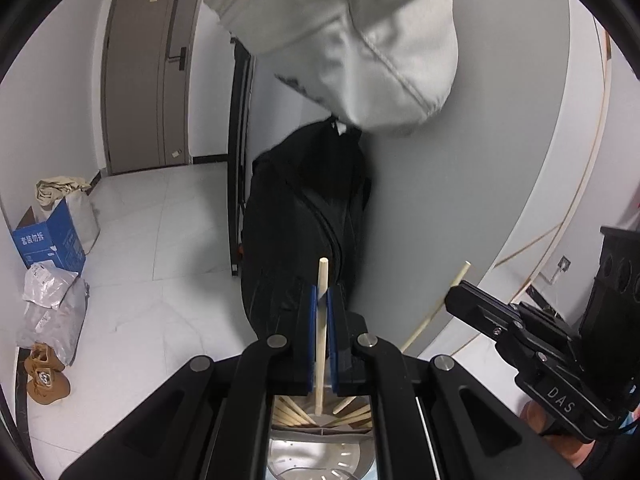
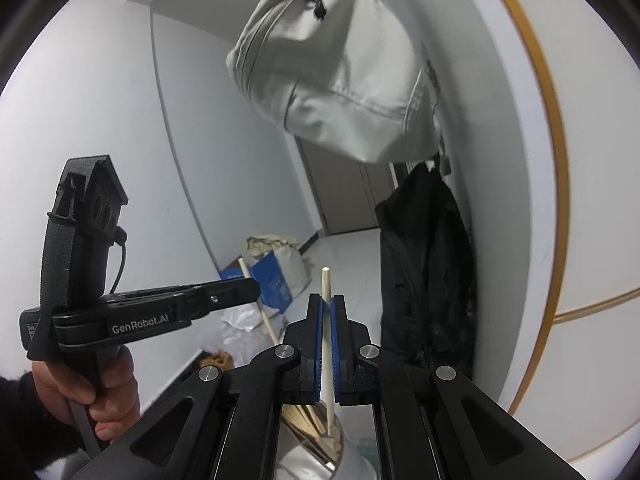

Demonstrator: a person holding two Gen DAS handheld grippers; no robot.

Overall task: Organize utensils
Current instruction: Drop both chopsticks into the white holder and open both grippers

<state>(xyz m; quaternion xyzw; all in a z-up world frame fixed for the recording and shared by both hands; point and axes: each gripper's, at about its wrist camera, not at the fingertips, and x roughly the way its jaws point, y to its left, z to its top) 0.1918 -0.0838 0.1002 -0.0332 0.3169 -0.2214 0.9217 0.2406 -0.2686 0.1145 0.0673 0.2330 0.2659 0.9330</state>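
Observation:
My left gripper (image 1: pixel 322 296) is shut on a pale wooden chopstick (image 1: pixel 321 320) held upright; its lower end reaches down among several chopsticks (image 1: pixel 296 414) in a metal holder (image 1: pixel 316 456) below the fingers. My right gripper (image 2: pixel 327 304) is shut on another chopstick (image 2: pixel 327 340), also upright, its lower end among the chopsticks (image 2: pixel 308 416) in the holder (image 2: pixel 308 464). In the left wrist view the right gripper (image 1: pixel 454 300) shows at the right with its chopstick (image 1: pixel 436 308). In the right wrist view the left gripper (image 2: pixel 252 286) shows at the left with its chopstick (image 2: pixel 256 300).
A white bag (image 1: pixel 352 40) and a black coat (image 1: pixel 308 220) hang on the grey wall ahead. A door (image 1: pixel 148 68) stands at the back left. A blue box (image 1: pixel 52 240), plastic bags (image 1: pixel 48 308) and brown shoes (image 1: pixel 46 376) lie on the white floor.

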